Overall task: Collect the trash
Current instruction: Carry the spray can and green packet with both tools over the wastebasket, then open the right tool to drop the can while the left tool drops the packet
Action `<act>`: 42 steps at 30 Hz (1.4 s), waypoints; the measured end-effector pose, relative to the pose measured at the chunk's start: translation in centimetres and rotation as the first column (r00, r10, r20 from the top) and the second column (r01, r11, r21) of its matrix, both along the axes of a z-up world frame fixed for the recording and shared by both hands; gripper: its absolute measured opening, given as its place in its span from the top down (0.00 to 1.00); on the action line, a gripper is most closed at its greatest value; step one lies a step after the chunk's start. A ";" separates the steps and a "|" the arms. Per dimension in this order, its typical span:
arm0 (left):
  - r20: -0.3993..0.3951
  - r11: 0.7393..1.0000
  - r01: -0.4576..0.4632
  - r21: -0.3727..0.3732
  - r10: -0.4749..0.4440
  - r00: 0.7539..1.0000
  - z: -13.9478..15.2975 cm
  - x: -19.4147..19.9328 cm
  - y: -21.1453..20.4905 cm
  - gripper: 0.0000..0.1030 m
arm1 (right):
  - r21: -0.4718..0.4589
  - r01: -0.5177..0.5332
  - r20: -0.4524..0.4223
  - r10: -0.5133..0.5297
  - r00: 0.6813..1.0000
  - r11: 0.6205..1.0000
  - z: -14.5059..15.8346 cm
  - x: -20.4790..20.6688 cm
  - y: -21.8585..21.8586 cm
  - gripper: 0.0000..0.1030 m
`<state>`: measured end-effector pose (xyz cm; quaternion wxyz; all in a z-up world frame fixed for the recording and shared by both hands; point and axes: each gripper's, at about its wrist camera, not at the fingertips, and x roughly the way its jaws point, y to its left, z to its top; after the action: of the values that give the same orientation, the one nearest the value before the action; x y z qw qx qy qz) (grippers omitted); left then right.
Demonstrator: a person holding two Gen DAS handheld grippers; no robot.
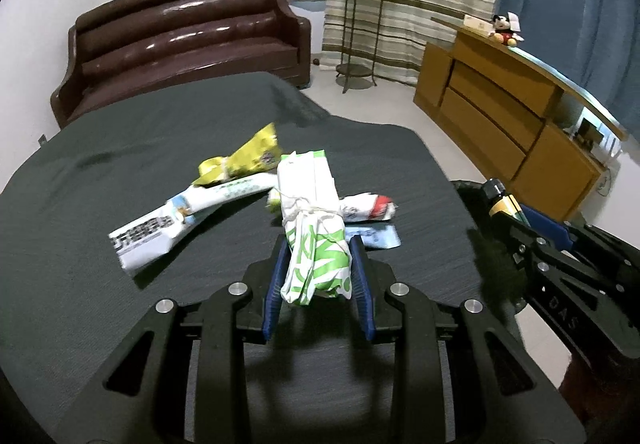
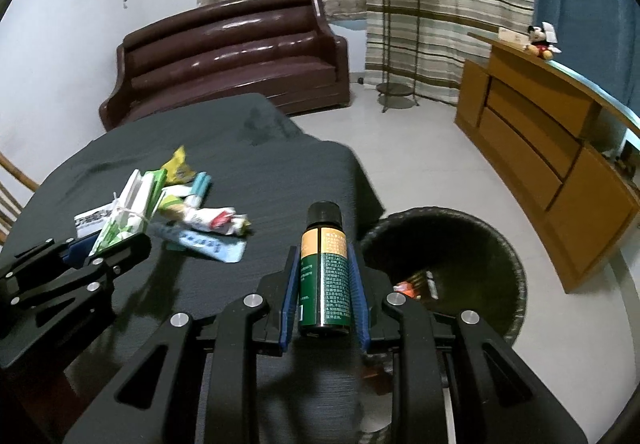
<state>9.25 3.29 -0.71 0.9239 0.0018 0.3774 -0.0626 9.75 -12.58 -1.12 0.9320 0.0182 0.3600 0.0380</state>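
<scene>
Trash is observed at two stations, with the dark-clothed table [image 1: 120,147] taken as the landmark. Left wrist view: a green-and-white packet [image 1: 316,232], tied with string, is pinched between the blue pads of the left gripper [image 1: 318,244] above the table's near half. A yellow wrapper [image 1: 248,157] and a white wrapper [image 1: 180,219] are noted lying on the table just beyond it. Right wrist view: a green bottle [image 2: 323,272] with a black cap is clamped upright in the right gripper [image 2: 323,256] at the table's right edge. A black bin [image 2: 500,244] is seen on the floor just right of the table, with litter inside
</scene>
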 end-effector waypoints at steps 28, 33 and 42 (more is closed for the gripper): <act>0.001 0.970 0.234 0.069 -0.234 0.972 -1.7 4.3 -14.3 0.71 | -0.006 0.232 0.003 -0.232 0.973 0.973 -1.3 1.5 -10.9 0.76; -0.013 0.966 0.241 0.095 -0.241 0.970 -2.3 5.5 -15.7 0.71 | 0.008 0.242 -0.001 -0.242 0.970 0.970 -1.9 1.8 -11.6 0.76; -0.040 0.962 0.248 0.119 -0.244 0.969 -3.1 6.6 -17.3 0.70 | 0.035 0.249 -0.023 -0.249 0.968 0.968 -2.7 2.9 -12.6 0.76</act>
<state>15.80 -13.99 -3.77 0.9023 0.1047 0.3890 -0.1536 12.65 -25.20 -3.80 0.9255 0.0812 0.3628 -0.0727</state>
